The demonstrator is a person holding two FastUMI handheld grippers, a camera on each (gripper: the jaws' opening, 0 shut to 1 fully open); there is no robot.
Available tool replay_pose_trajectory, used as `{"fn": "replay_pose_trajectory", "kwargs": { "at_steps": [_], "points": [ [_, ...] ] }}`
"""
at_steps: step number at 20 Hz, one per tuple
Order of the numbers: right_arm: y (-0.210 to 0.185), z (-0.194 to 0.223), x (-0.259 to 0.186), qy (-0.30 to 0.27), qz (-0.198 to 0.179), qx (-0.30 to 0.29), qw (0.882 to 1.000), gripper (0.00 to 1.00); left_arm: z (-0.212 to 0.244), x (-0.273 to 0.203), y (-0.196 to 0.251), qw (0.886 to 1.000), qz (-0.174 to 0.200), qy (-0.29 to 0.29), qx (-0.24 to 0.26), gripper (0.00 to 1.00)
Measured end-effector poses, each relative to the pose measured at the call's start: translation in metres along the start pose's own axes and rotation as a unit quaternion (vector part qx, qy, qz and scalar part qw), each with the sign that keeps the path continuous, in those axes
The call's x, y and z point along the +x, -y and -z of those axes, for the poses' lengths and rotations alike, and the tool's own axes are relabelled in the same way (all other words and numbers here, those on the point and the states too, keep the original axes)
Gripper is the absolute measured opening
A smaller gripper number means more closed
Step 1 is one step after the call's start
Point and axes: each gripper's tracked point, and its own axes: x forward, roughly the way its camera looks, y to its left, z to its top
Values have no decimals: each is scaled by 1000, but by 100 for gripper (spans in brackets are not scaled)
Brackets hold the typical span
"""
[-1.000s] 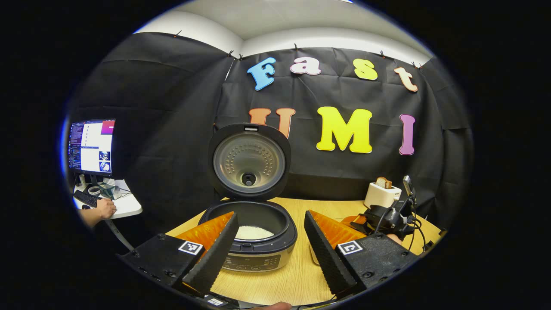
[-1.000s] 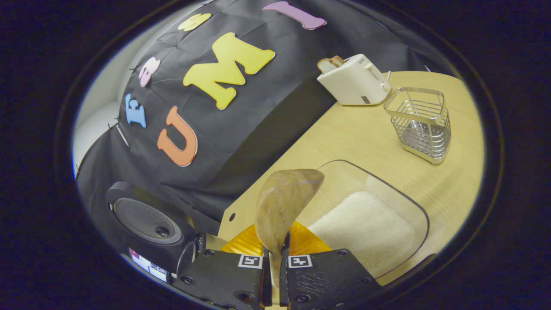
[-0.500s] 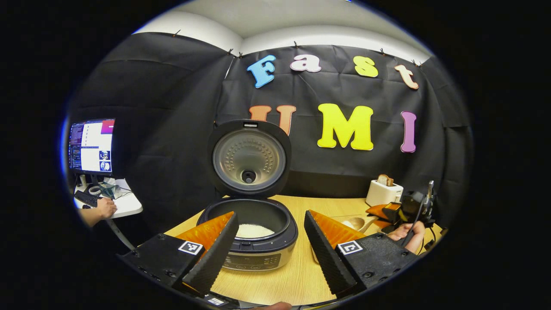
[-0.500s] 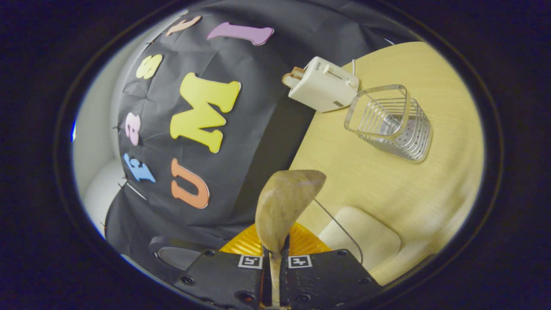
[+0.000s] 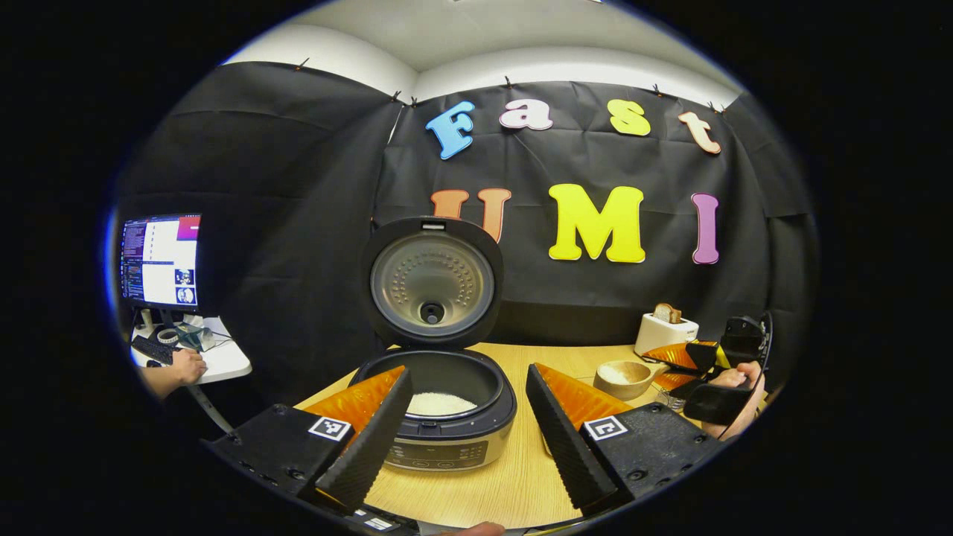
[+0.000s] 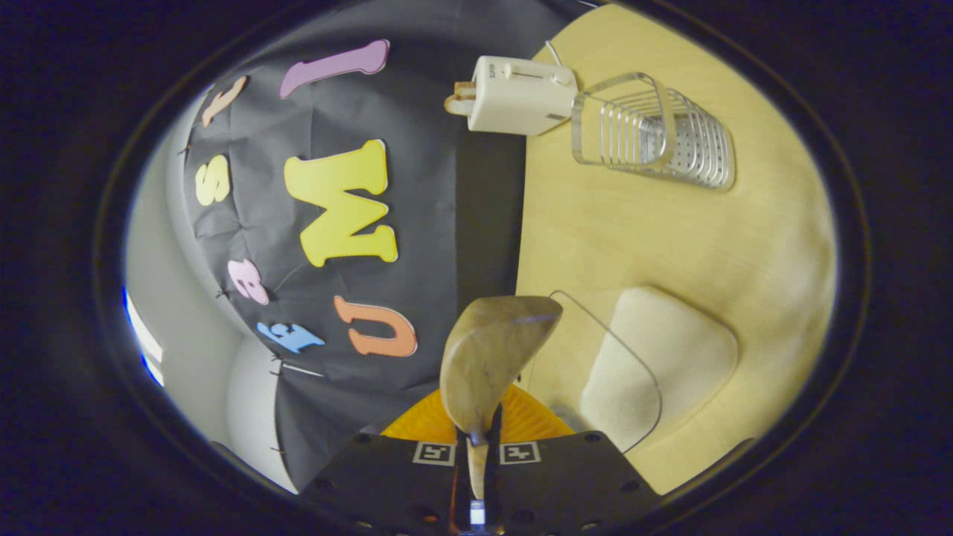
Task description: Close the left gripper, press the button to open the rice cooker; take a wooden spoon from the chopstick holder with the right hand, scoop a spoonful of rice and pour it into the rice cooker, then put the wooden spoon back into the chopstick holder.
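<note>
The rice cooker (image 5: 439, 417) stands open, its lid (image 5: 432, 279) upright and white rice in its pot. My left gripper (image 5: 465, 428) is open just in front of it, one finger on each side, nothing held. My right gripper (image 6: 476, 447) is shut on the wooden spoon (image 6: 491, 357) by its handle. In the left gripper view the right gripper (image 5: 715, 372) hovers at the far right, and the spoon (image 5: 624, 378) points toward the cooker with white rice in its bowl. The wire chopstick holder (image 6: 651, 130) stands beyond, with nothing in it.
A clear container of rice (image 6: 655, 365) sits on the wooden table (image 6: 633, 238) under the spoon. A white toaster (image 6: 517, 93) with bread stands beside the holder at the wall. A person's hand rests on a side desk (image 5: 216, 357) with a monitor, far left.
My right gripper has rolled and drawn away to the right, so its view turned and the cooker lid left it. The spoon bowl now faces up with rice. The left gripper barely moved.
</note>
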Motion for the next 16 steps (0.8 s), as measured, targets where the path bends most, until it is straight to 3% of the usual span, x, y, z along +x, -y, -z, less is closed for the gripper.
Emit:
{"fn": "replay_pose_trajectory", "kwargs": {
  "at_steps": [9, 13, 16],
  "points": [
    [-28, 83, 29, -46, 5, -66, 997, 7, -8, -7, -25, 1000, -13, 10, 13, 97],
    [-25, 138, 55, -89, 25, -104, 990, 7, -8, -8, -41, 1000, -22, 7, 12, 97],
    [-35, 172, 75, -96, 34, -166, 981, 7, -8, -8, -51, 1000, -29, 8, 7, 97]
  ]
}}
